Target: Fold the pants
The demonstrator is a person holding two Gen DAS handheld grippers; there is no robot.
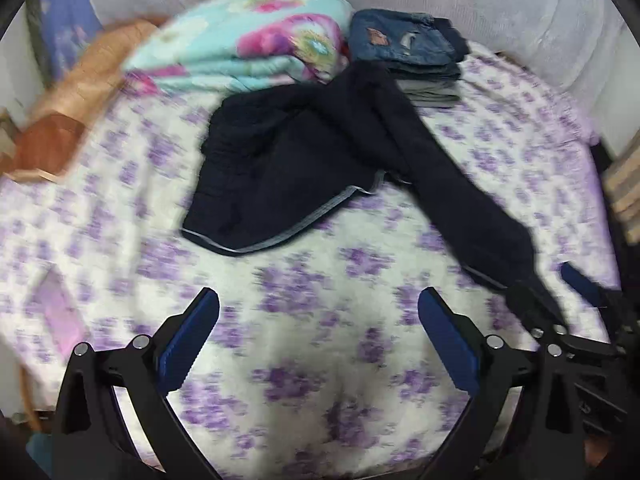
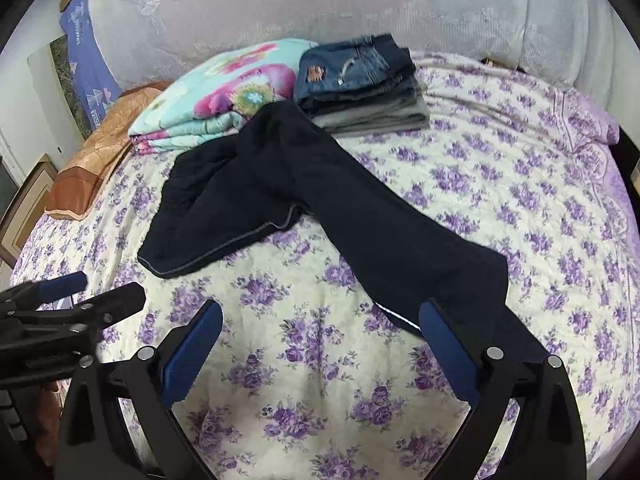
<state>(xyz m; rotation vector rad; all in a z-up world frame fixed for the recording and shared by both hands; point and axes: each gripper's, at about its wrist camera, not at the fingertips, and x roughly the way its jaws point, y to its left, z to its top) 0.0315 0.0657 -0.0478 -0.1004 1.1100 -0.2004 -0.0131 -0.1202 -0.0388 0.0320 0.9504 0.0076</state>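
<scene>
Dark navy fabric pants (image 2: pixel 304 200) with a thin grey edge trim lie unfolded and rumpled on the bed (image 2: pixel 520 208), whose quilted cover is cream with purple flowers. We judge the task to be at its start: the waist portion is bunched in a heap, one leg runs out long and crooked, no fold is yet made, and the garment probably needs to be spread flat first.

Right claw (image 2: pixel 320 340): fingers wide apart, holding nothing. The stretched leg's end lies just ahead of and against its right-hand finger, passing behind that finger's blue pad (image 2: pixel 448 348); whether cloth and finger touch we cannot tell. The bunched waist lies further ahead, to the claw's left.

Left claw (image 1: pixel 320 328): fingers likewise wide apart and empty, over bare cover. The heap lies straight ahead and well apart from it; the leg trails off to its right, toward the right claw.

Beyond the pants, at the far side of the bed, we see a stack of folded jeans and trousers (image 2: pixel 360 88) and, beside it, a folded turquoise floral blanket (image 2: pixel 224 88).
</scene>
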